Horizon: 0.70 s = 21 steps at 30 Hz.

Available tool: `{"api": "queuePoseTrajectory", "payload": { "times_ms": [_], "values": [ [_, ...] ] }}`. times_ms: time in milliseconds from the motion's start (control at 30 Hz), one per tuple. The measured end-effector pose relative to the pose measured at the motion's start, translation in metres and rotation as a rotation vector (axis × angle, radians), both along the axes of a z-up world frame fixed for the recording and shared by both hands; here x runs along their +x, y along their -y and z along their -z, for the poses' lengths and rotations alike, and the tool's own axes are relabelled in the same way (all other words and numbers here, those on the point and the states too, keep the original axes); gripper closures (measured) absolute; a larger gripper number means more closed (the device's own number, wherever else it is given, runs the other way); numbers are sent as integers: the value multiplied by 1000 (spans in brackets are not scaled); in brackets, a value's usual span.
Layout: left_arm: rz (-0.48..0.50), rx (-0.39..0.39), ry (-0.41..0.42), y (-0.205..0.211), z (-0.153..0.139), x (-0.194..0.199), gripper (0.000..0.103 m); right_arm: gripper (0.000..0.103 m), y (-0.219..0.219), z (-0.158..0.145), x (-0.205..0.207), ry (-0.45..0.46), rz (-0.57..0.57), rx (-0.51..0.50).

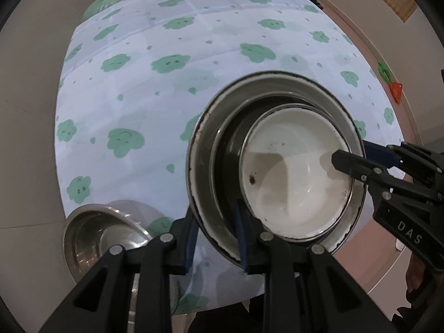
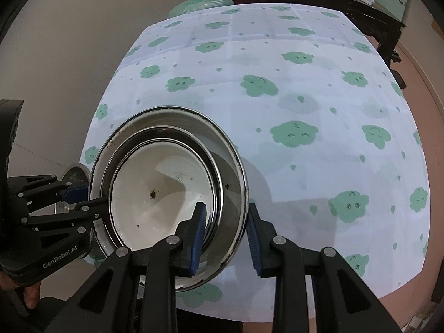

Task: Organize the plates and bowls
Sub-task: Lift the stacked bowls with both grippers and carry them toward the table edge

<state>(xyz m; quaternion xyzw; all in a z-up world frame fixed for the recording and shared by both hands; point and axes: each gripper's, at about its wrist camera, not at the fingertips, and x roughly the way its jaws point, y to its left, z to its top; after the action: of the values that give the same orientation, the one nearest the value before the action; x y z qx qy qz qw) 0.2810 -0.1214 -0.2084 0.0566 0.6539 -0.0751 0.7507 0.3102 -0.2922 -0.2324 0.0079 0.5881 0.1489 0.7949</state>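
Observation:
A stack of nested bowls hangs tilted above the table: a large steel bowl point(image 1: 199, 149) point(image 2: 236, 172), a darker steel bowl point(image 1: 224, 149) inside it, and a stained white bowl point(image 1: 294, 183) point(image 2: 155, 194) innermost. My left gripper point(image 1: 216, 238) point(image 2: 88, 197) is shut on the stack's near wall, one blue pad outside and one inside. On the opposite side my right gripper point(image 2: 226, 236) point(image 1: 358, 161) is shut on the stack, with one finger down in the white bowl and the other outside the big bowl.
A separate steel bowl point(image 1: 102, 233) point(image 2: 75, 173) sits at the table's near left corner. The table point(image 1: 166, 111) point(image 2: 319, 111) wears a white cloth with green clouds. A green stool point(image 2: 199, 1) stands at the far edge, with dark furniture point(image 2: 347, 2) beyond.

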Motion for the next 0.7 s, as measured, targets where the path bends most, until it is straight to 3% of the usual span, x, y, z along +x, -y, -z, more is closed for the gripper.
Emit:
{"api": "queuePoseTrajectory", "payload": {
  "times_ms": [700],
  "values": [
    [-84, 2, 35, -53, -20, -22, 80, 72, -58, -18, -7, 30, -93, -2]
  ]
}}
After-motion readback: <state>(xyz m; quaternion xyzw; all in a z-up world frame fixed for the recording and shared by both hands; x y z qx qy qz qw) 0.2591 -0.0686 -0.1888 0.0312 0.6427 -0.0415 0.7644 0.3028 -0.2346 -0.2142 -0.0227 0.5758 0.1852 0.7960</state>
